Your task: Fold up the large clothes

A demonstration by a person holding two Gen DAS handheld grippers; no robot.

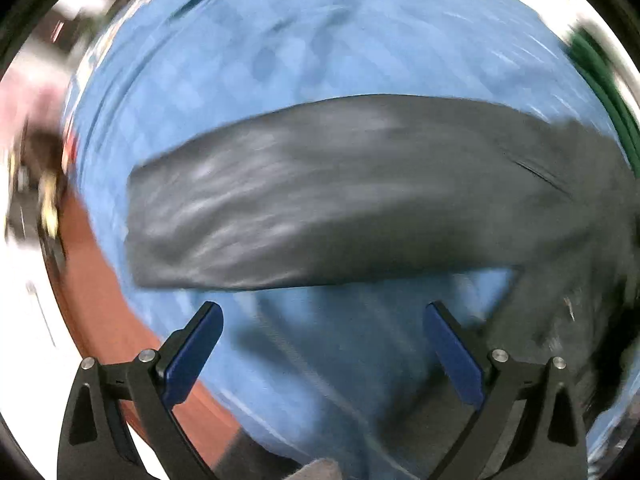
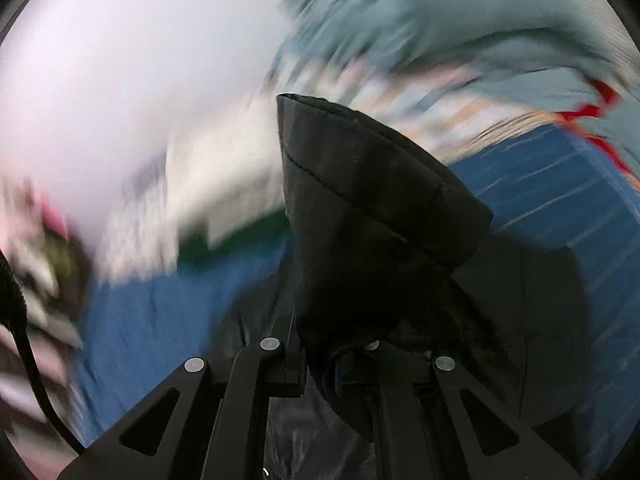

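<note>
A dark grey garment lies as a long band across a blue checked sheet, blurred by motion. Above the sheet, my left gripper points down, its blue-padded fingers spread wide with nothing between them, just short of the garment's near edge. In the right wrist view, my right gripper is shut on a bunched, stitched hem of the dark garment, which stands up in a cone from the jaws. More dark cloth trails to the right over the blue sheet.
A reddish-brown edge borders the sheet at lower left, with white floor beyond. Something green sits at the far right. In the right wrist view, a pale wall, blurred light-coloured fabrics and a black cable show.
</note>
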